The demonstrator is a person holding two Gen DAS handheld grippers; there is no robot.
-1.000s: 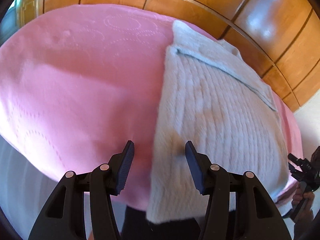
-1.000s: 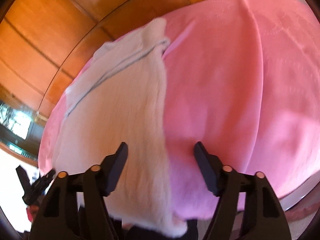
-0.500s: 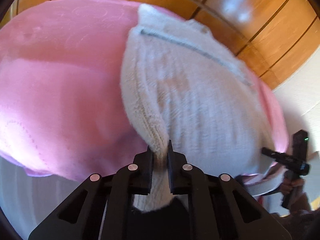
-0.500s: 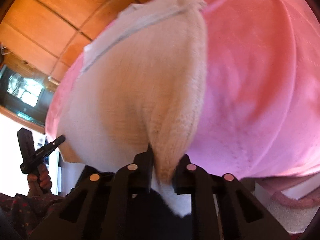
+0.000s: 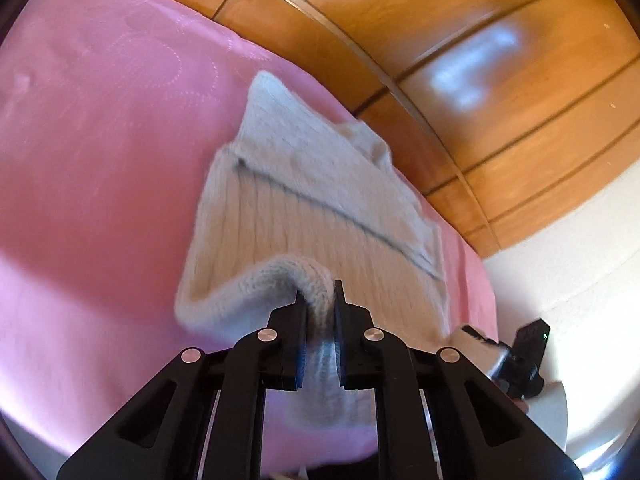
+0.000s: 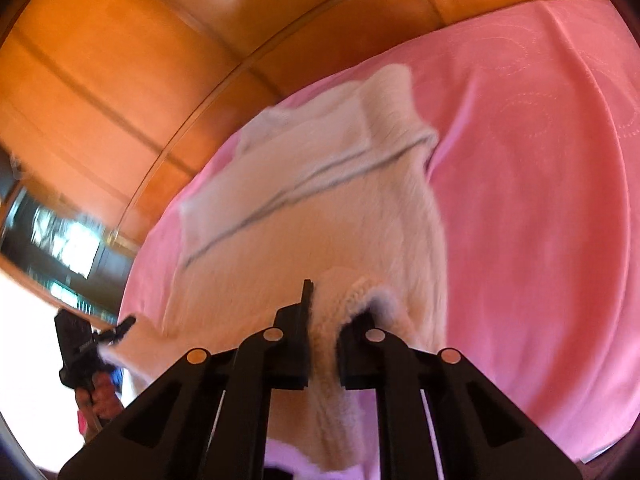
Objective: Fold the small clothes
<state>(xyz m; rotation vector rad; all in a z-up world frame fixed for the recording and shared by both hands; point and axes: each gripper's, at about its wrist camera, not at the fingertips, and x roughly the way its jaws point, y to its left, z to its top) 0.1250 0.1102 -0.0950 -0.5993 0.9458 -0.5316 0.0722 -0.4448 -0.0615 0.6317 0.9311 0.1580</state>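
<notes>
A pale grey-cream knitted sweater (image 5: 320,200) lies on a pink bedspread (image 5: 100,160); its sleeves are folded across the far part. My left gripper (image 5: 319,300) is shut on the sweater's near left hem corner and holds it lifted off the bed. My right gripper (image 6: 324,312) is shut on the sweater (image 6: 320,200) at its near right hem corner, also lifted. The near hem hangs curled between the two. Each gripper shows at the edge of the other's view, the right one (image 5: 520,360) and the left one (image 6: 84,344).
The pink bedspread (image 6: 540,200) spreads wide to either side of the sweater. A wooden panelled wall (image 5: 480,60) stands right behind the bed. A white wall (image 5: 580,260) is at the right, and a dark window or screen (image 6: 60,248) at the far left.
Both grippers were open over the near hem, then shut on its corners. Now they have lifted the hem and carried it forward over the sweater's body.
</notes>
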